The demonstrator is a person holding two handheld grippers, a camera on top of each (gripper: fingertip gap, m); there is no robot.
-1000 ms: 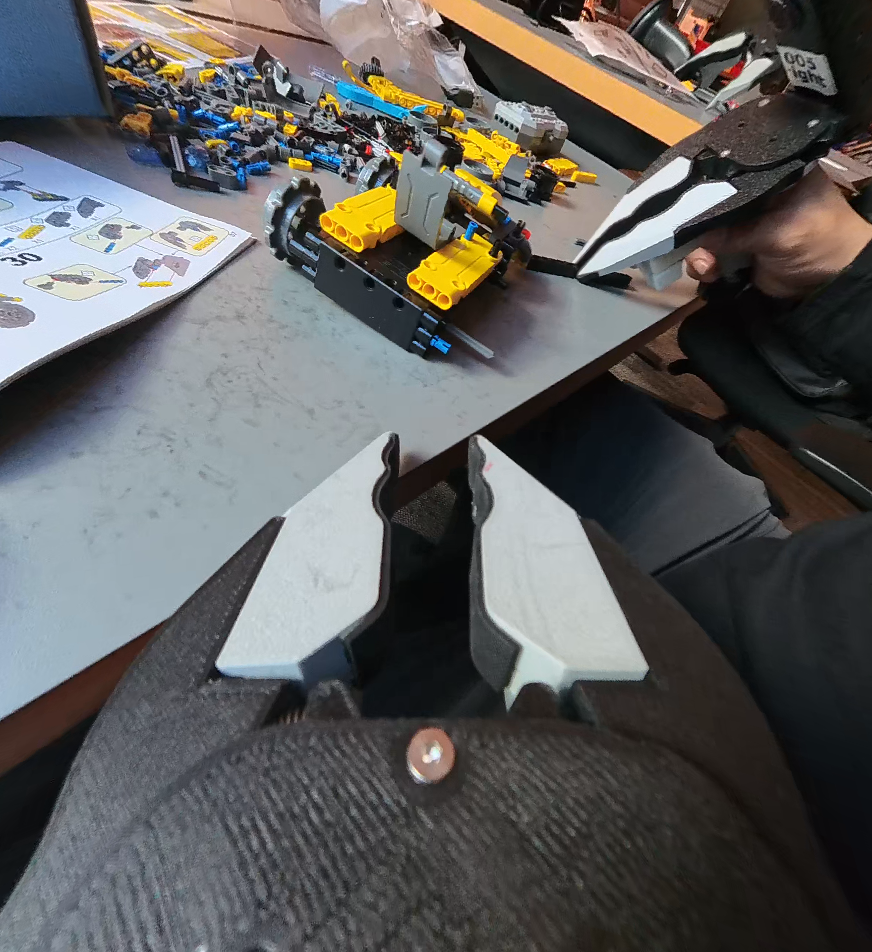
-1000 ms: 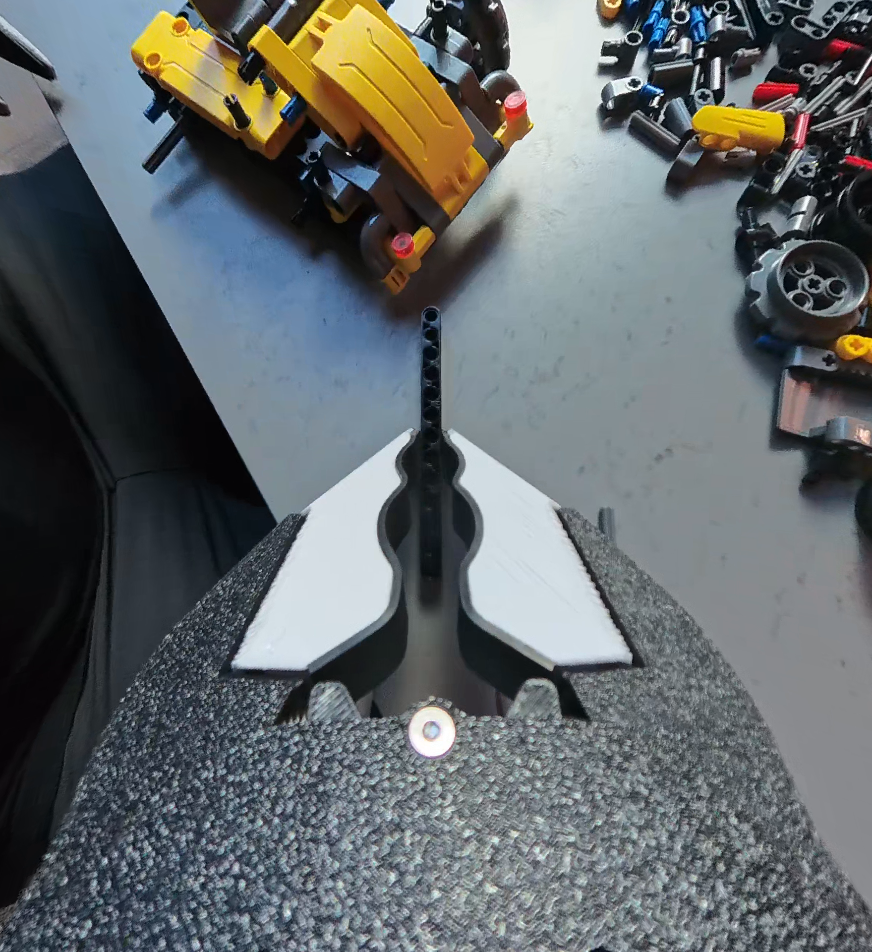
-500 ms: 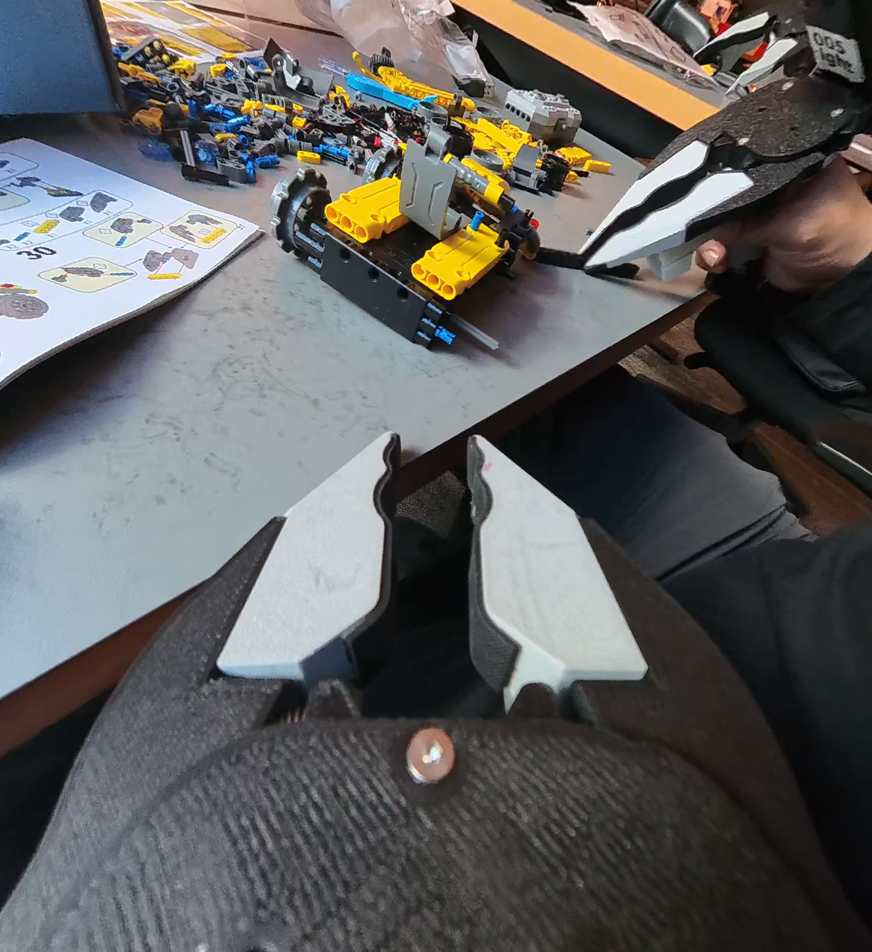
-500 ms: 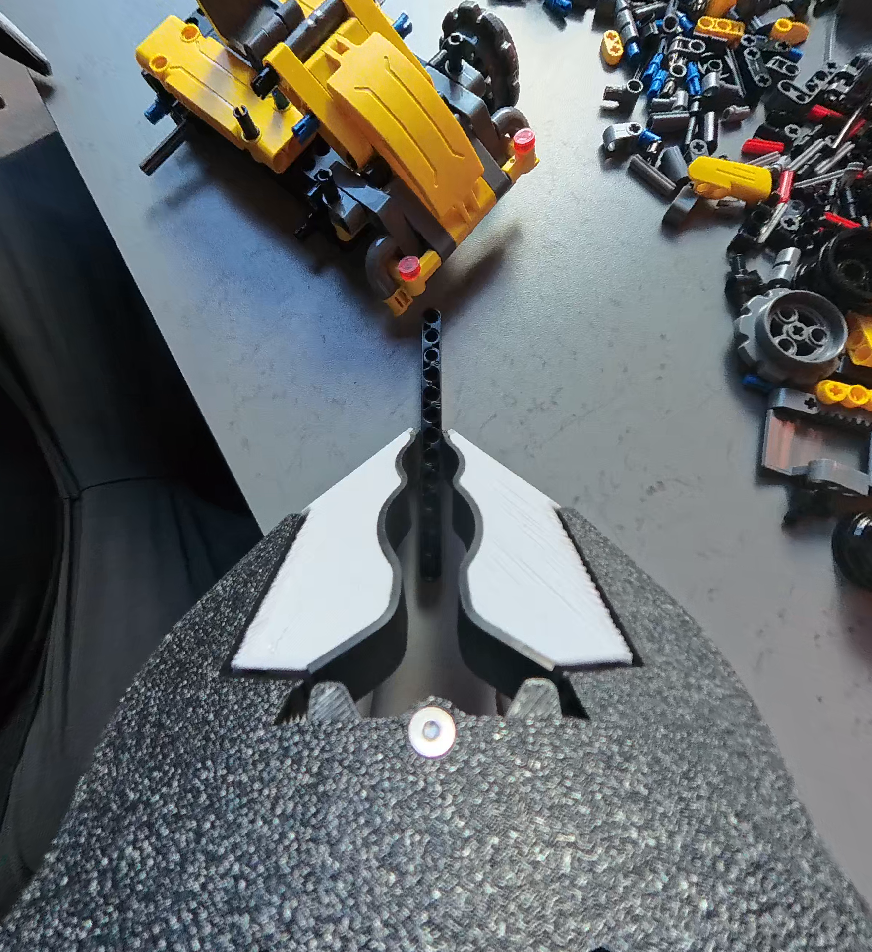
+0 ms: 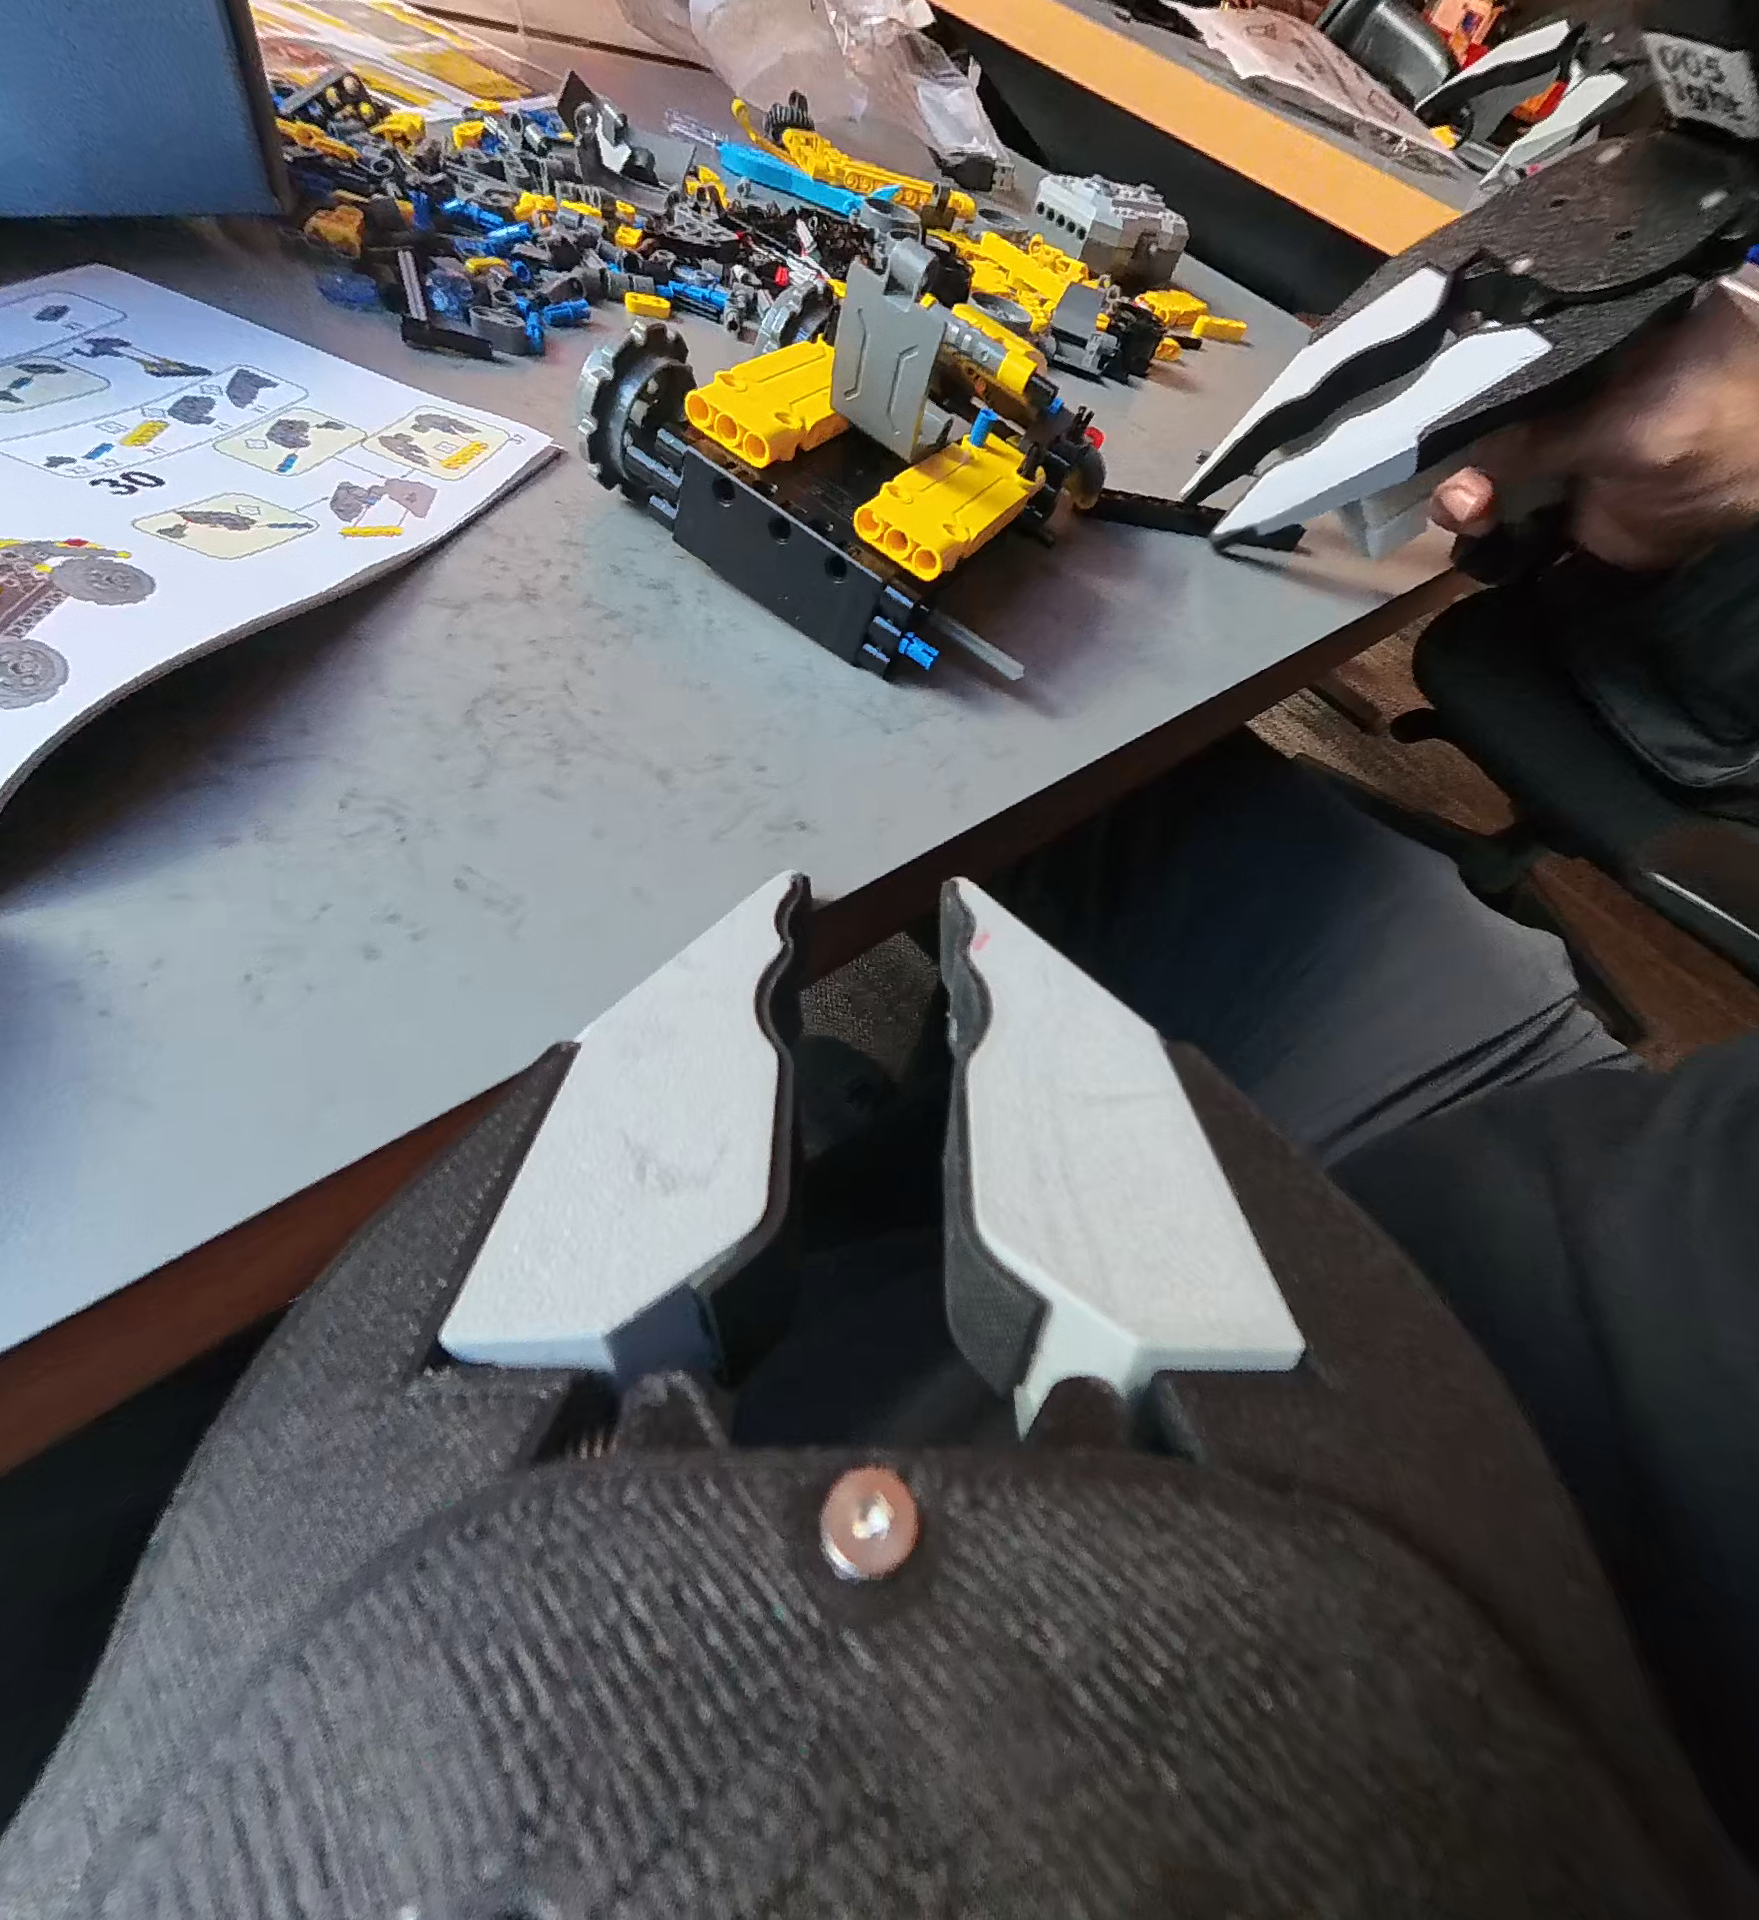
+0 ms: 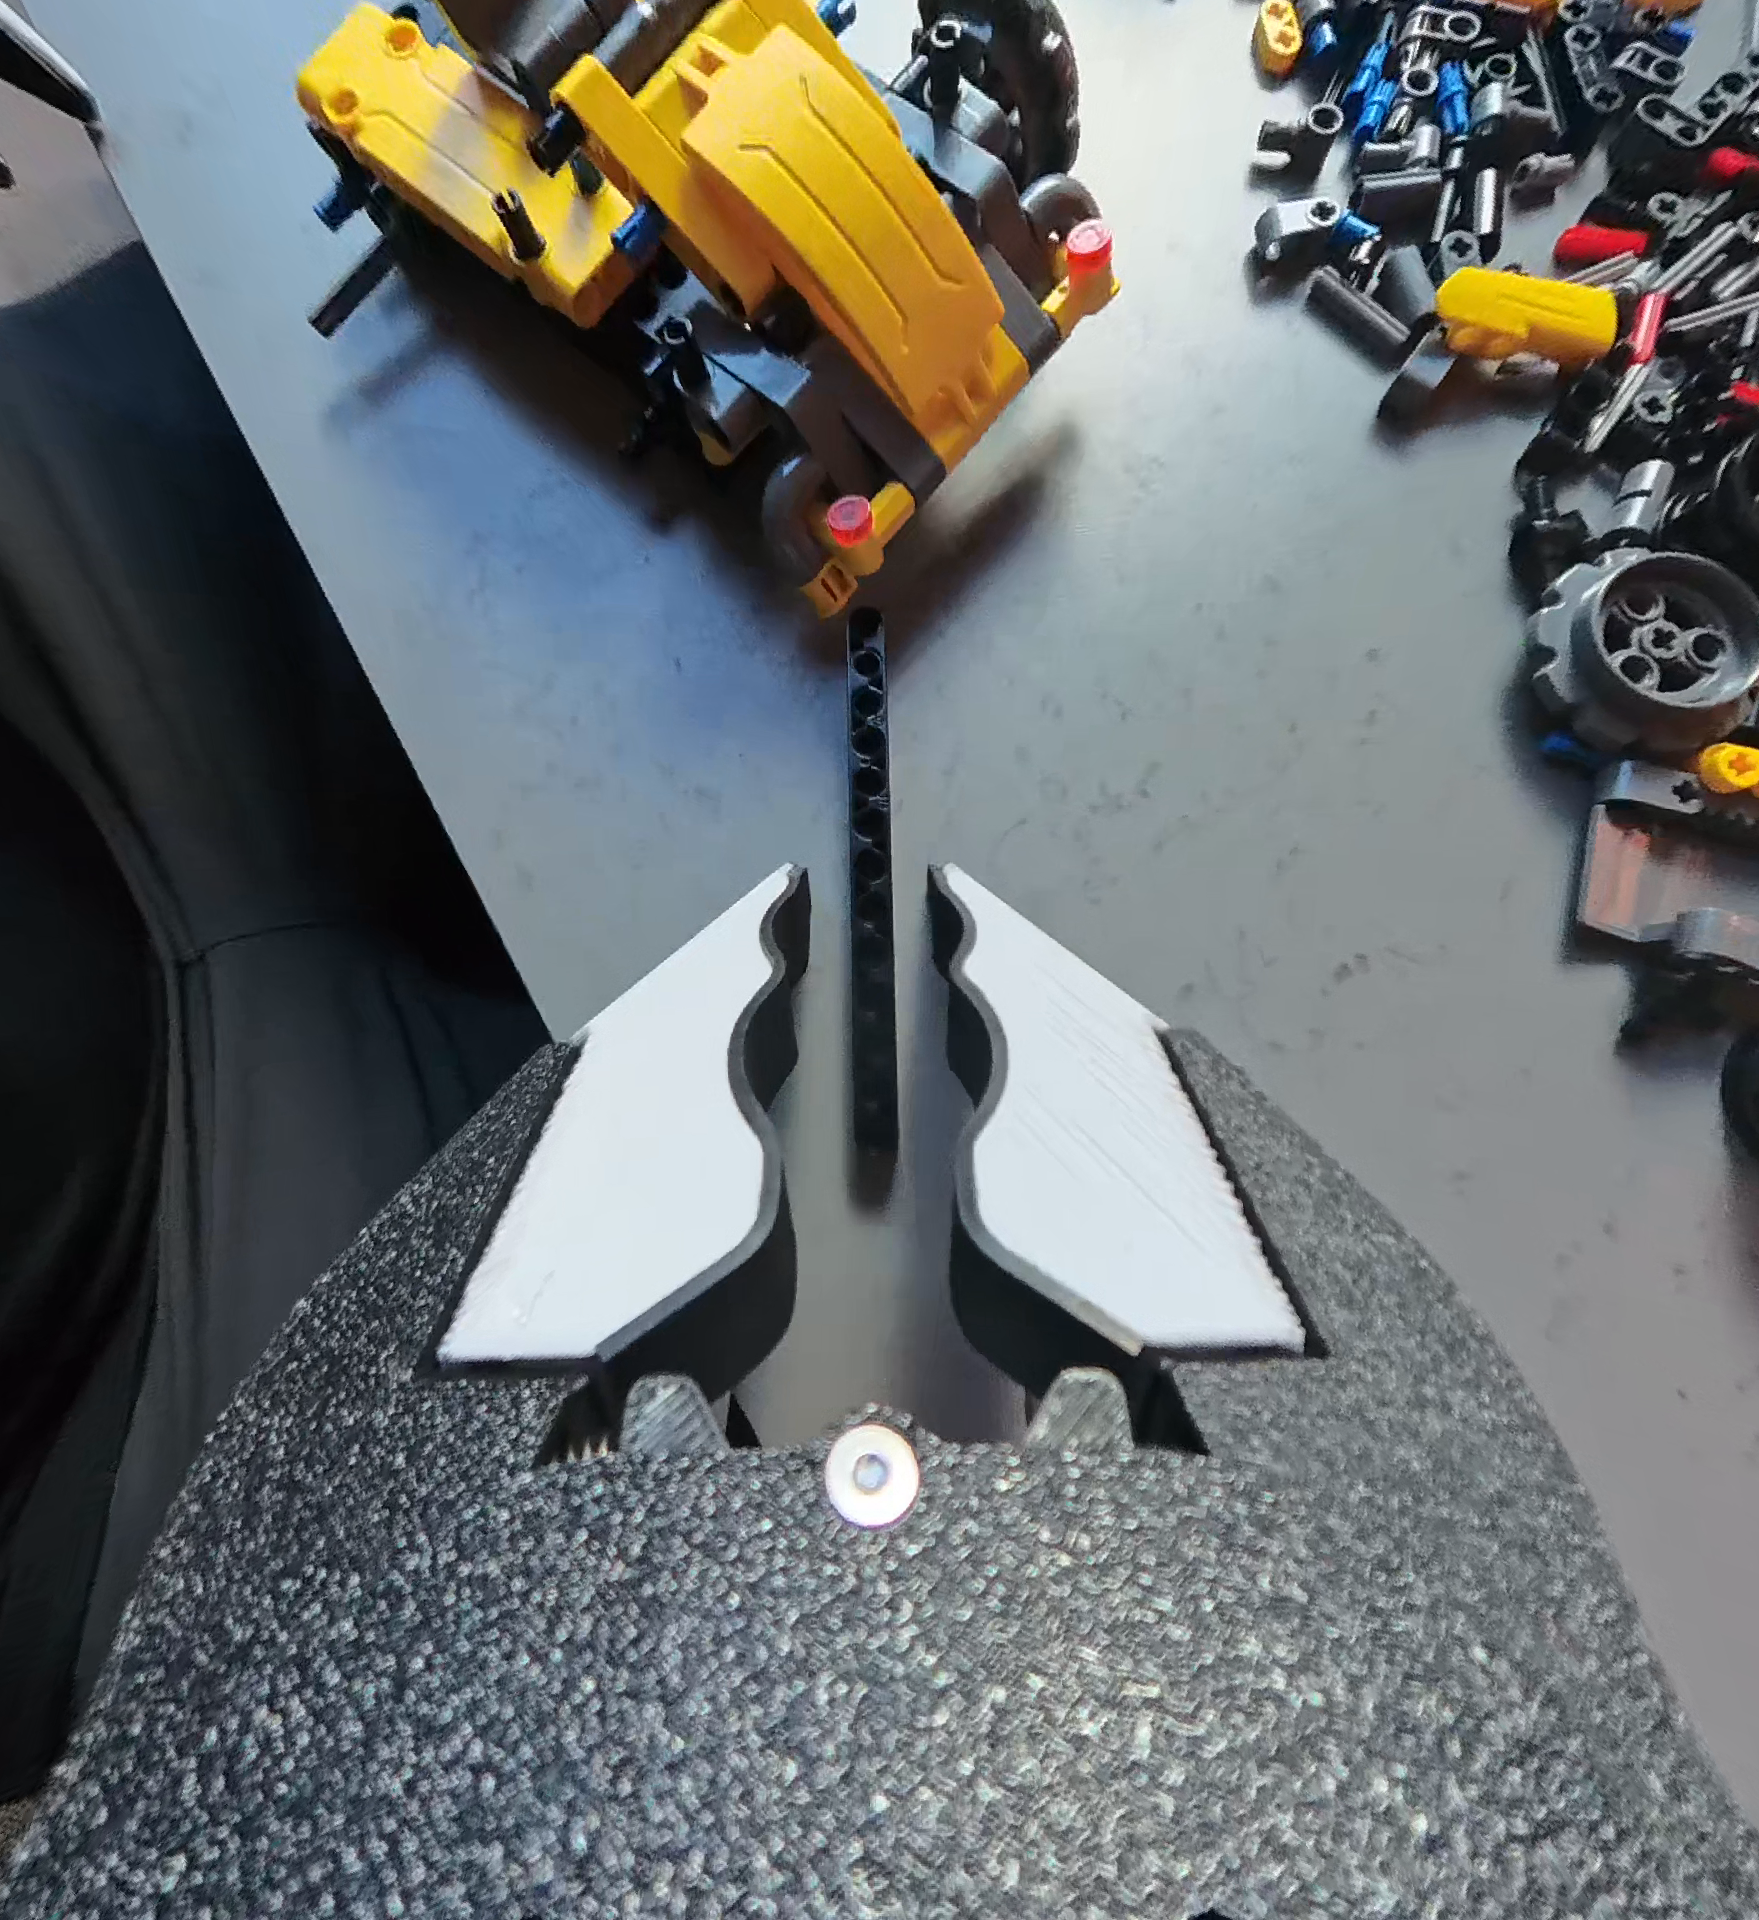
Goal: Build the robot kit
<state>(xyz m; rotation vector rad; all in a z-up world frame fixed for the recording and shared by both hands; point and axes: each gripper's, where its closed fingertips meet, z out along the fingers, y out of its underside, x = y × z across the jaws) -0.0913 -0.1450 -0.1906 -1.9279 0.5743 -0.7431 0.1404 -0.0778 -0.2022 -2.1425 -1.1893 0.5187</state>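
Grey, scuffed tabletop (image 5: 439,831) carries an open instruction booklet (image 5: 179,436) and a yellow-and-black brick vehicle (image 5: 833,468). Left wrist view: left gripper (image 5: 870,914) hangs off the table edge, jaws parted, empty. Right wrist view: right gripper (image 6: 870,883) spread open around a slim black perforated beam (image 6: 870,894), untouched, its long axis running straight ahead to the vehicle; loose plastic parts (image 6: 1633,312) lie rightward.
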